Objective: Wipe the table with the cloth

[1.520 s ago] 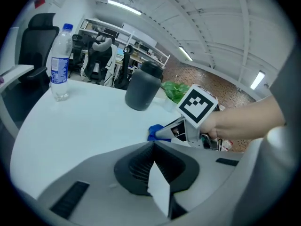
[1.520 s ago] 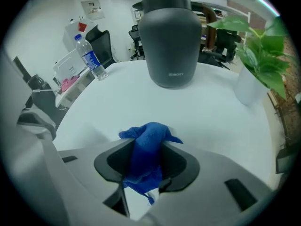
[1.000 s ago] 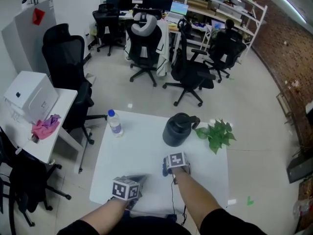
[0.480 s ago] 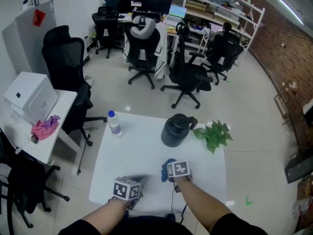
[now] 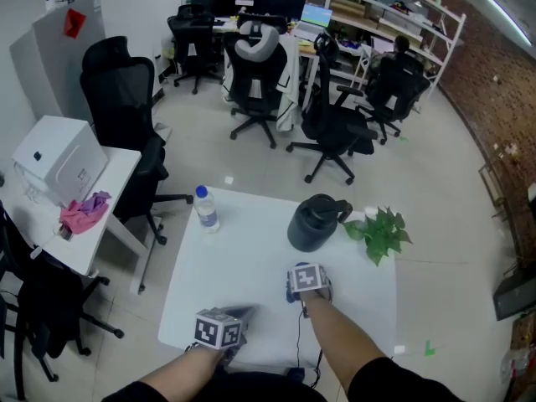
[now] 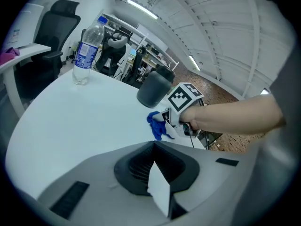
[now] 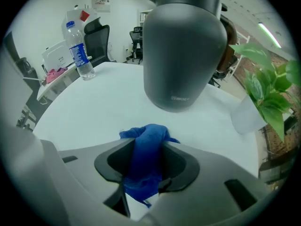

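the right tongs (image 5: 307, 285) were clamped on the blue cloth (image 7: 146, 140), which was bunched between their jaws low over the white bench (image 5: 243, 254), near the dark jug (image 5: 314, 223). the left tongs (image 6: 154, 147) were closed and empty at the bench's near edge.

No words can be read. The jug (image 7: 183, 46) bears small pale print and the bottle (image 7: 80, 51) a blue label, both too blurred. The right gripper (image 7: 141, 173) has a cube (image 6: 186, 96) showing a black-and-white square marker.
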`<action>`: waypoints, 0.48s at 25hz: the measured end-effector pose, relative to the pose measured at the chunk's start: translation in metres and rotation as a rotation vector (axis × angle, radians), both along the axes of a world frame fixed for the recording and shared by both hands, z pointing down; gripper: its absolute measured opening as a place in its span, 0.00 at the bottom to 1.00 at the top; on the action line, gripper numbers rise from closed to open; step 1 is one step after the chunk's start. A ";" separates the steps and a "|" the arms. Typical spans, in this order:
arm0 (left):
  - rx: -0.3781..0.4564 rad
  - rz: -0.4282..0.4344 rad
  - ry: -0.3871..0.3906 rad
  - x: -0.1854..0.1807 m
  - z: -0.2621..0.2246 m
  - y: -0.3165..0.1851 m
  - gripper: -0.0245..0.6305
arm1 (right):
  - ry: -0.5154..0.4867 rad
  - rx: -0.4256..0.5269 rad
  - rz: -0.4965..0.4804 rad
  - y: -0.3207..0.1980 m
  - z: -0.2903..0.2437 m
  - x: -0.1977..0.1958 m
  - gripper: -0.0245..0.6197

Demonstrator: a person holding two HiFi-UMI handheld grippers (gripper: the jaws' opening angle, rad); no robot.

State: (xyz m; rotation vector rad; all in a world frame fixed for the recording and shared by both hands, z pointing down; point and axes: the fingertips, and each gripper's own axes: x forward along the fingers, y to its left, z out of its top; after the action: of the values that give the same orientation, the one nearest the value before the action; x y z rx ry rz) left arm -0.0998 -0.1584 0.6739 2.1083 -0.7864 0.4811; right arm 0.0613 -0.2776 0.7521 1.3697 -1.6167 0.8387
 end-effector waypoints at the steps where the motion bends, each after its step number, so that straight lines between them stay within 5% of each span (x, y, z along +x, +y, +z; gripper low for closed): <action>1: -0.002 -0.004 -0.002 -0.003 0.001 0.001 0.04 | 0.000 -0.002 0.005 -0.003 0.001 0.001 0.30; 12: 0.027 -0.021 0.014 -0.007 -0.015 -0.005 0.04 | -0.002 0.016 -0.046 0.035 -0.028 -0.007 0.30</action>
State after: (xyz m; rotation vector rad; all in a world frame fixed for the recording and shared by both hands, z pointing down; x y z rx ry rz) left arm -0.1069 -0.1631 0.6593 2.1234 -0.8106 0.4467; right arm 0.0540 -0.2425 0.7244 1.3379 -1.6542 0.8014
